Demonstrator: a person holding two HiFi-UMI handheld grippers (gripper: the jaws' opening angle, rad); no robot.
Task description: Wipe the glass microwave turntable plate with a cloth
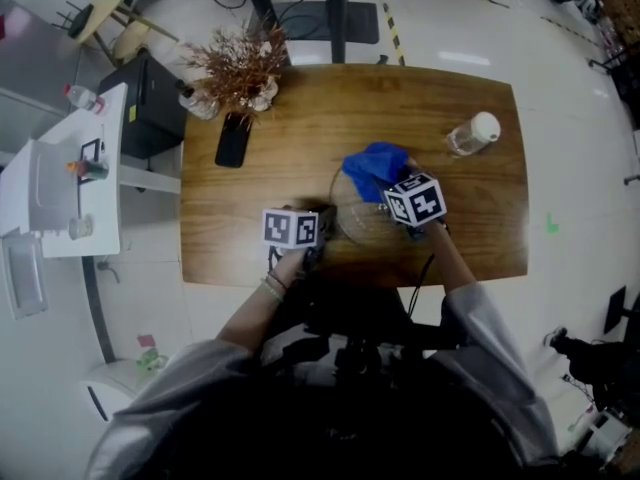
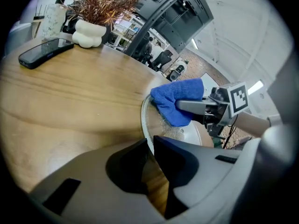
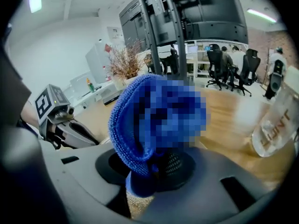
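Gripping glass plate (image 2: pixel 145 118) rim at its 9 o'clock: left gripper (image 2: pixel 150 148), jaws pinched tight; right gripper (image 3: pixel 152 174) clamps blue cloth (image 1: pixel 375 164) against plate's 12 o'clock edge.

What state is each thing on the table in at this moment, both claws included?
left claw, shut on the rim of the glass plate.
right claw, shut on the blue cloth.
glass plate, on the table, partly under the cloth.
blue cloth, bunched up, resting on the plate.
phone, lying flat, screen dark.
bottle, cap on.
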